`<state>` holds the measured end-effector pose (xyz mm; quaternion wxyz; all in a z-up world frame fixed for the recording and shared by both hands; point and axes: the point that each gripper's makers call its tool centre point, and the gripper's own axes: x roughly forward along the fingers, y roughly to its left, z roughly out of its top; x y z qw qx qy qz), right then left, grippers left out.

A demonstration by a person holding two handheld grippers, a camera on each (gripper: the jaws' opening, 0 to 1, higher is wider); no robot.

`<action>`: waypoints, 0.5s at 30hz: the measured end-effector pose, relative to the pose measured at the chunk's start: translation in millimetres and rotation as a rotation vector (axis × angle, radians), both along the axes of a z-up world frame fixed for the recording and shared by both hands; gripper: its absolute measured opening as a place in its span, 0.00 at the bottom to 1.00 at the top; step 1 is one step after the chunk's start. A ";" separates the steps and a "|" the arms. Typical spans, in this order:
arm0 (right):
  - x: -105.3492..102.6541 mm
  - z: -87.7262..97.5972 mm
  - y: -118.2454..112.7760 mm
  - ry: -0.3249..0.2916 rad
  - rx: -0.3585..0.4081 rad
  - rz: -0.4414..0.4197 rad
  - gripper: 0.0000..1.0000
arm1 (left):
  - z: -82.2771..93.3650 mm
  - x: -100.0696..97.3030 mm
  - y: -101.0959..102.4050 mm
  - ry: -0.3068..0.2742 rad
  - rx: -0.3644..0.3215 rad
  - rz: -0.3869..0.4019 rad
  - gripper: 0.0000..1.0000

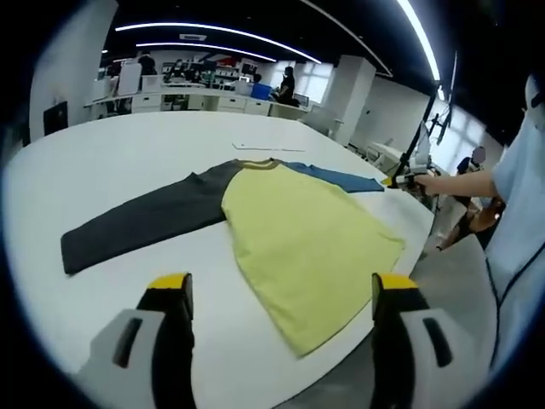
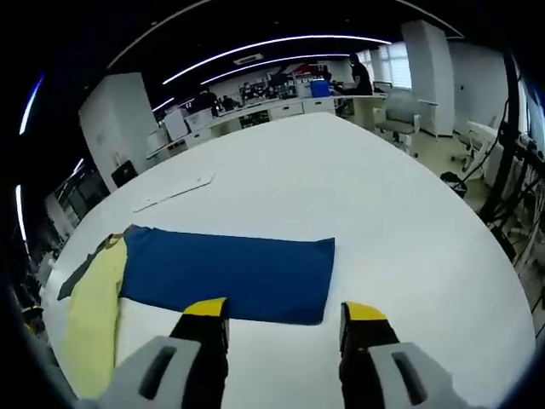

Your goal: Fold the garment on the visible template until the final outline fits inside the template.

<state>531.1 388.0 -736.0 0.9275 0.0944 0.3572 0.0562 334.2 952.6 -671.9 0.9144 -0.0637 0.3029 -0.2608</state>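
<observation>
— What's nearest on your side?

— In the left gripper view my left tongs point(image 1: 278, 294) rise from the bottom of the frame, jaws apart, holding nothing. Just beyond them the garment point(image 1: 298, 230) lies flat on the white bench point(image 1: 128, 153), its yellow body mid-frame, hem corner toward the lower centre.

— And the right?

— My right tongs point(image 2: 285, 317) are also apart and empty, at the lower centre of the right gripper view. The blue sleeve point(image 2: 230, 273) sits just past their tips, its long axis running left to right across the frame, cuff end at right. So the right hand is nearer that sleeve.

— The dark sleeve point(image 1: 136, 221)?

— It stretches toward the left of the left gripper view; I judge the left tongs suit it. Farther back, a thin flat outline point(image 2: 174, 192) lies on the bench, possibly the template. No containers.
</observation>
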 end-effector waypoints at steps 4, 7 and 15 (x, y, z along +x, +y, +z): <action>0.0 -4.0 -3.3 0.020 -0.003 -0.005 0.41 | -0.1 0.6 -0.4 0.002 0.000 0.005 0.83; 0.7 -3.9 -3.0 0.025 0.009 -0.013 0.35 | 0.4 0.0 -0.1 0.004 0.001 0.007 0.83; -0.4 -10.8 -0.2 0.048 -0.002 0.002 0.22 | -5.5 -5.8 -0.1 0.021 0.005 0.008 0.83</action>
